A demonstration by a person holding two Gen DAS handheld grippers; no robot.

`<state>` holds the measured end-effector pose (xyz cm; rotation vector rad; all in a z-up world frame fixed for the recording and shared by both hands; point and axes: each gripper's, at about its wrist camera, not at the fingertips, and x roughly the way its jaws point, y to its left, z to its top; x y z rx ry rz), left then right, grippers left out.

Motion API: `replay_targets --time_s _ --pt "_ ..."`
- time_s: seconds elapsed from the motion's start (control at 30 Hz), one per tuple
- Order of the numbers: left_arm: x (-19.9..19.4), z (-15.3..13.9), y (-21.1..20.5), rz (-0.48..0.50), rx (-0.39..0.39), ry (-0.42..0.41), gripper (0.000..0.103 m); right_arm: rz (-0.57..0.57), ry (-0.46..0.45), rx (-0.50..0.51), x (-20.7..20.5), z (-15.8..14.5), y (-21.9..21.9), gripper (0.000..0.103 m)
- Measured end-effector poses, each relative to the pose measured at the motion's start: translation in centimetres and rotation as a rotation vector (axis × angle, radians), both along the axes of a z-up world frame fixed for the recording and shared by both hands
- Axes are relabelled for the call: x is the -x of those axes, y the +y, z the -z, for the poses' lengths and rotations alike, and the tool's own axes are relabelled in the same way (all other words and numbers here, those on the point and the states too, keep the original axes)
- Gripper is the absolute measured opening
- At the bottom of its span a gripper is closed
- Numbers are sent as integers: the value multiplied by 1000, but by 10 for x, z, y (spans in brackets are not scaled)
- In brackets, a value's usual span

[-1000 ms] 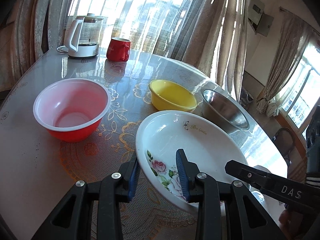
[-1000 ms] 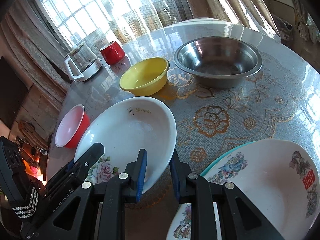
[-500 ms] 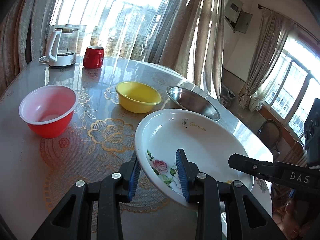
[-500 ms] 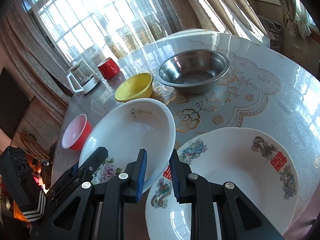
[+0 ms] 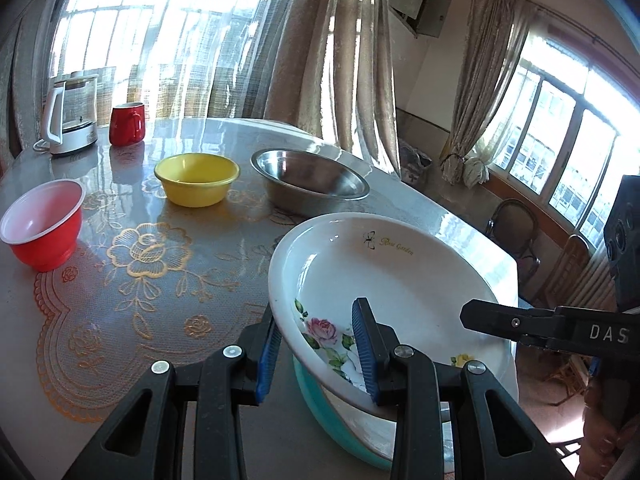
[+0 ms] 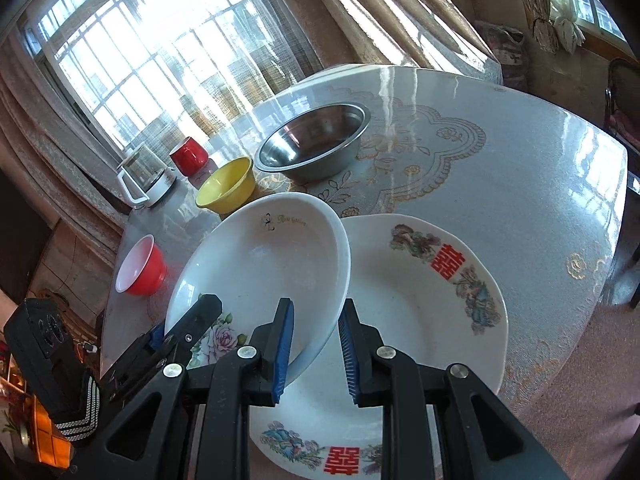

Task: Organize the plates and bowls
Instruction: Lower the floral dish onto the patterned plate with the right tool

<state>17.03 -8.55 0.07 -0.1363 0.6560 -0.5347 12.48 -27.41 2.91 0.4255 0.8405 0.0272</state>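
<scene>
Sunlit curtains are hanging behind the table (image 6: 520, 168). You are carrying the rose plate (image 6: 264, 264), both grippers clamped on its rim: left gripper (image 5: 316, 344), right gripper (image 6: 312, 348). Next, I think, you are lowering it level into the bigger plate (image 6: 432, 304) at lower right.

Table (image 6: 520, 168) – red bowl (image 5: 42, 224), yellow bowl (image 5: 196, 180), steel bowl (image 5: 310, 180), mug (image 5: 127, 124), kettle (image 5: 72, 116), seemingly.

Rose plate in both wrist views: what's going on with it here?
A person holds the rose plate by its rim with both tools, the left tool and the right tool each clamped on an edge. It hangs tilted over the larger red-character plate on the table. The red bowl, yellow bowl and steel bowl sit apart, unstacked.
</scene>
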Motion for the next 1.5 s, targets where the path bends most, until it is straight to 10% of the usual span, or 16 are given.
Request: replay_targets --time_s 1.5 --pt "25 15 -46 180 -123 41 39 120 98 95 32 24 -32 25"
